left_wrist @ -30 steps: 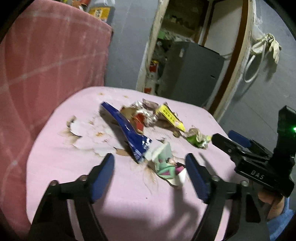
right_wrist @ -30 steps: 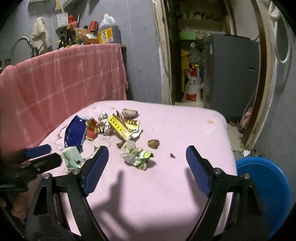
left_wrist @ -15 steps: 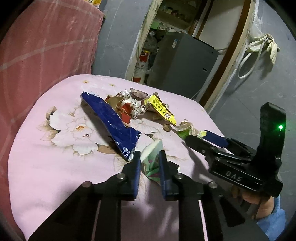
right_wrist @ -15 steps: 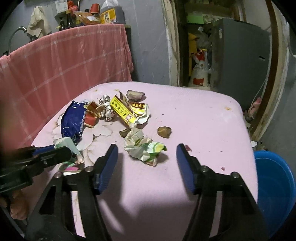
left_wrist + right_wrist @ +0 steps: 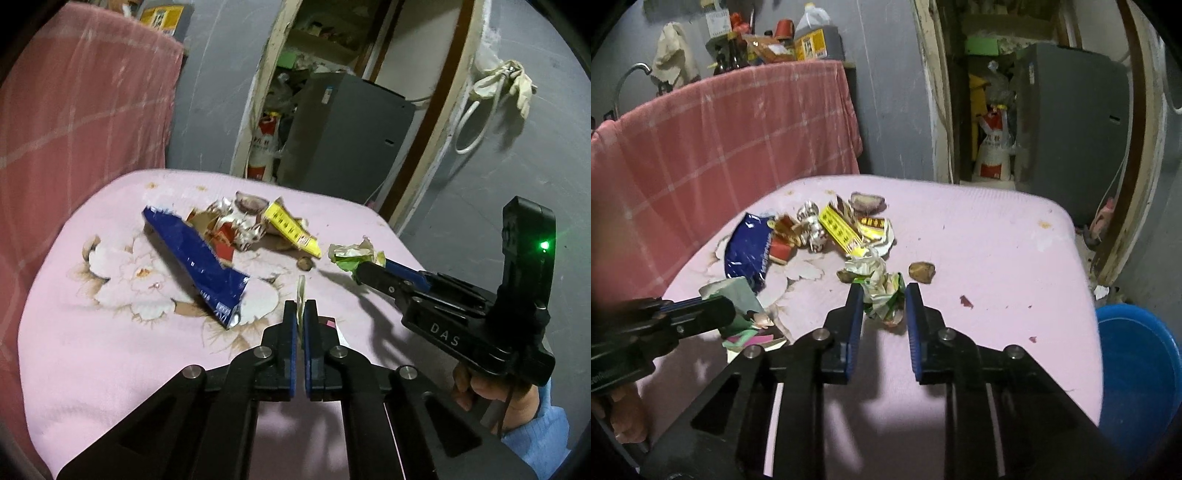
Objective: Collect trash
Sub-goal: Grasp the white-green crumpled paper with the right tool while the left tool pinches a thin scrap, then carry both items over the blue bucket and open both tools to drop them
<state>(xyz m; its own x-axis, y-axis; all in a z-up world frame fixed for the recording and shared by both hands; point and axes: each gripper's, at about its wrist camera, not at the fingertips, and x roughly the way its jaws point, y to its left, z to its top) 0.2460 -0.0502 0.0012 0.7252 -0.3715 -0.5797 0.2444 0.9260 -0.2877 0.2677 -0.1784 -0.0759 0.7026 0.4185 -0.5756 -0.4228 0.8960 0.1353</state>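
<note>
Jaws of the left gripper (image 5: pixel 301 314): closed flat on a thin pale-green paper wrapper (image 5: pixel 301 295), whose edge stands up between the blue pads; in the right wrist view the same wrapper (image 5: pixel 733 295) shows green, pink and white, pinched at the left gripper's tip (image 5: pixel 724 314).

Jaws of the right gripper (image 5: pixel 884 301): drawn in tight on a crumpled green-and-white wrapper (image 5: pixel 881 286), both blue pads pressing its sides; seen from the left wrist view, the wad (image 5: pixel 352 254) sits at the right gripper's tip (image 5: pixel 364 271).

Landmark: pink floral tablecloth (image 5: pixel 979 240), on which all loose trash lies.
- Blue foil packet (image 5: pixel 195 258), torn, on the cloth just beyond the left gripper, over the flower print.
- Red-and-silver crumpled foil (image 5: pixel 231 232), touching the far side of the blue packet.
- Yellow printed wrapper (image 5: pixel 291 229), beside the foil, toward the cloth's middle.
- Brown scrap (image 5: pixel 922 272), on the cloth just right of the held wad.
- Brown scrap, larger (image 5: pixel 867 202), at the far end of the pile.

Off the cloth: blue plastic basin (image 5: pixel 1137 373), low beside its right edge. Pink checked cloth (image 5: pixel 720 140) hangs behind its left side. Grey cabinet (image 5: pixel 347 136) stands in the doorway beyond its far edge.

Hand (image 5: pixel 491 391) with a blue sleeve grips the right gripper's handle.
</note>
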